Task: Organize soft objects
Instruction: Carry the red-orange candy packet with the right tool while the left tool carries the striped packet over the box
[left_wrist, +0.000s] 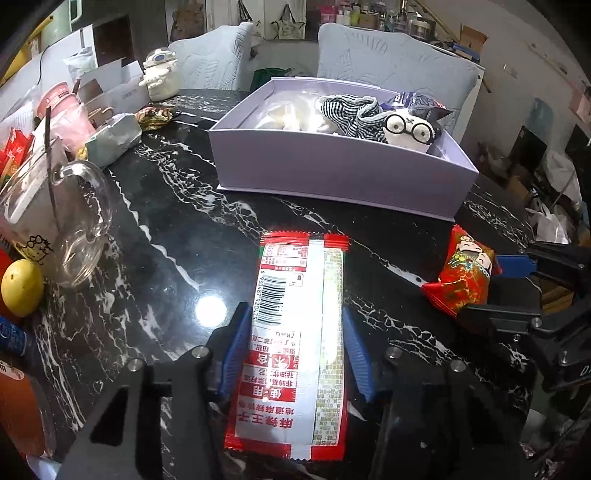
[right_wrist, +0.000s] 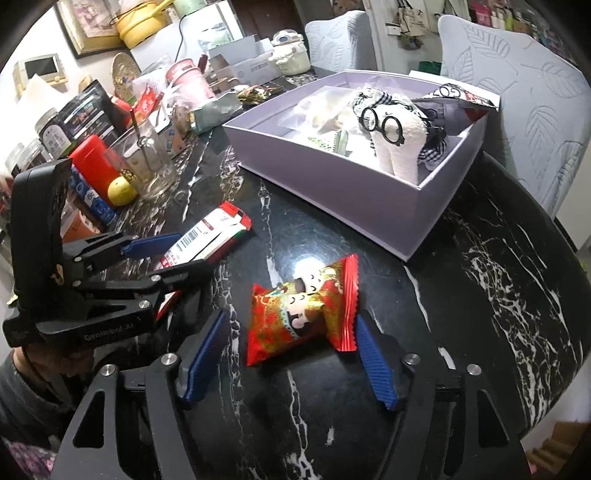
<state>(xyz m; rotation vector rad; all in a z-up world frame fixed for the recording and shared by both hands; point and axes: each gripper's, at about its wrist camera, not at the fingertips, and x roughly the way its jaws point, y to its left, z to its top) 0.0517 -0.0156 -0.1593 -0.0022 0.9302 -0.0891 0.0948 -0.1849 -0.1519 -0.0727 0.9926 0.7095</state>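
Nearest the left wrist camera, the left gripper (left_wrist: 295, 347) has its blue ribbed pads closed against the two long edges of a red-and-white snack packet (left_wrist: 295, 332), which lies lengthwise, barcode side up, on the black marble table (left_wrist: 177, 236). The tabletop is glossy, veined with white, and throws back a bright spot of ceiling light just beside the packet.

The right gripper (right_wrist: 291, 354) rests with its jaws apart on either side of a red cartoon-print candy pouch (right_wrist: 303, 310); the pads stand clear of the wrapper, which lies flat on the marble.

Beyond both packets sits a lavender box (left_wrist: 332, 173), open-topped, holding a white plush toy with round black glasses (left_wrist: 410, 131), a striped black-and-white cloth (left_wrist: 351, 110), a purple foil bag (left_wrist: 417, 103) and a clear plastic bag.

Along the table's left edge stand a glass mug (left_wrist: 62, 218) with a cartoon print, a yellow lemon (left_wrist: 22, 288), a red canister (right_wrist: 92, 162), pink cups and loose wrappers. A white figurine jar (left_wrist: 160, 75) stands farther back.

Behind the table, two pale grey quilted chairs (left_wrist: 391, 59) face the box, and cluttered shelves and cardboard boxes fill the room beyond.
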